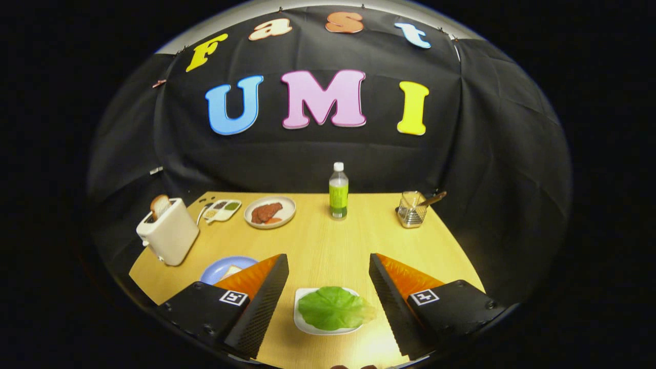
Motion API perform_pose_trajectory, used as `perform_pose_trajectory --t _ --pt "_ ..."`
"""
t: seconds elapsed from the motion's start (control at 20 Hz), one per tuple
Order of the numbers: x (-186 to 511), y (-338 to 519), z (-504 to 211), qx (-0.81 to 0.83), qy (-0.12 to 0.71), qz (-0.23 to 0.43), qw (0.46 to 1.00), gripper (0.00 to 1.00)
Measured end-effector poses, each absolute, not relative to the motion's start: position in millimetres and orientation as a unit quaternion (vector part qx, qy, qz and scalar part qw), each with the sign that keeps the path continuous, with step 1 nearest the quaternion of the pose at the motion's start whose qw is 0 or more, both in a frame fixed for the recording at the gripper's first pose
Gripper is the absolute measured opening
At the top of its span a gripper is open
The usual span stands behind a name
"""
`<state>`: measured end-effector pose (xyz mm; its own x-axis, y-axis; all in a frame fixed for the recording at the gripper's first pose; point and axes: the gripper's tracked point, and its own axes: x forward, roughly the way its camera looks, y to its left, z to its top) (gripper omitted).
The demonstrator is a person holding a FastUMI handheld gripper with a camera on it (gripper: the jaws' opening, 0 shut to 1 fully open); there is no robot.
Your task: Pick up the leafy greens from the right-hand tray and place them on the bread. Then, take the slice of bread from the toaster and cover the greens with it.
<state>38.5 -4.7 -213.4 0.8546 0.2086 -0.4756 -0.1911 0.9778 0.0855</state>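
A green lettuce leaf (334,308) lies on a small white tray (303,322) on the wooden table, directly between my two fingers and below them. My gripper (328,262) is open wide, holding nothing. A blue plate (220,266) with a slice of bread (233,270) sits just behind my left finger (261,292), which partly hides it. Farther left stands a white toaster (169,237) with a slice of toast (160,206) sticking out of its slot.
At the back of the table stand a green-labelled bottle (338,192), a white plate of meat slices (270,211), a small divided sauce dish (222,209) and a wire holder (411,209) with a utensil. Black cloth walls close the booth behind.
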Motion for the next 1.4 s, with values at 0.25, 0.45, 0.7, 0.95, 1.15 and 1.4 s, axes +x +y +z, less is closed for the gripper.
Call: perform_pose_trajectory --t 0.25,0.45,0.7,0.95,1.15,1.4 --pt "37.8 0.6 -274.8 -0.026 0.301 0.146 0.942 0.99" --pt "40.0 10.2 -323.8 -0.063 0.335 0.183 0.922 0.99" --pt "40.1 12.5 -378.0 -0.096 0.387 0.215 0.891 0.99" --pt "43.0 14.3 -403.2 -0.12 0.412 0.24 0.871 0.99" --pt "41.5 20.7 -406.8 -0.076 0.425 0.242 0.869 0.8" --pt "38.9 25.1 -406.2 -0.088 0.425 0.263 0.862 0.58"
